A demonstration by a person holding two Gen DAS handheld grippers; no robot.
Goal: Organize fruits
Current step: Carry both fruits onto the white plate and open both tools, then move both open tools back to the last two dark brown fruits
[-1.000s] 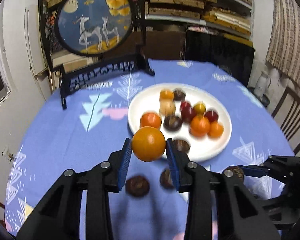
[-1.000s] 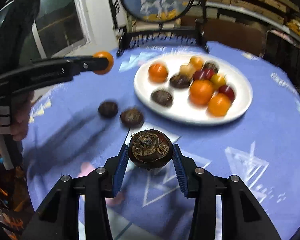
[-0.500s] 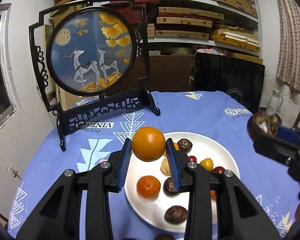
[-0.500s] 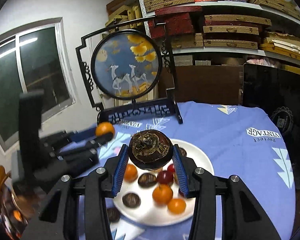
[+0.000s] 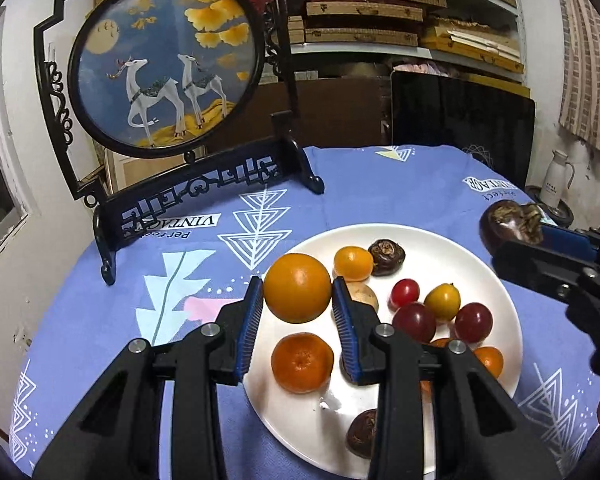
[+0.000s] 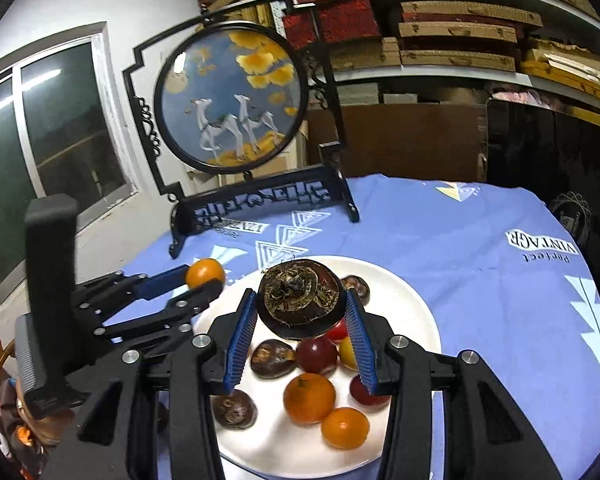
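my left gripper (image 5: pixel 298 304) pinches an orange (image 5: pixel 297 287) between its blue pads (image 5: pixel 249 322), held clear above the 9 o'clock rim of the white plate (image 5: pixel 452 240). my right gripper (image 6: pixel 301 334) pinches a dark water chestnut (image 6: pixel 301 302), tufted side up, held above the middle of the same plate (image 6: pixel 416 308). in the left wrist view that gripper (image 5: pixel 556 264) enters from 3 o'clock with the chestnut (image 5: pixel 510 226) at its tip; in the right wrist view my left gripper (image 6: pixel 198 280) enters from 9 o'clock carrying the orange (image 6: pixel 205 273).

plate contents, left wrist view: a mandarin (image 5: pixel 302 362) at 7 o'clock, directly below the held orange; a small orange fruit (image 5: pixel 353 263) and a brown chestnut (image 5: pixel 387 257) touching each other at 12 o'clock; a pale fruit (image 5: pixel 363 295) partly hidden behind my right-hand pad; a cherry tomato (image 5: pixel 405 293), a yellow tomato (image 5: pixel 442 301) and two dark red fruits (image 5: pixel 414 321) (image 5: pixel 473 322) clustered at centre; another orange fruit (image 5: pixel 489 360) at 4 o'clock; one chestnut (image 5: pixel 362 433) at 6 o'clock near the rim. further pieces lie hidden under my fingers.

the plate sits on a blue patterned tablecloth (image 5: pixel 100 320). at 11 o'clock on the table stands a round painted screen with two deer (image 5: pixel 166 64) in a black carved frame, well apart from the plate.
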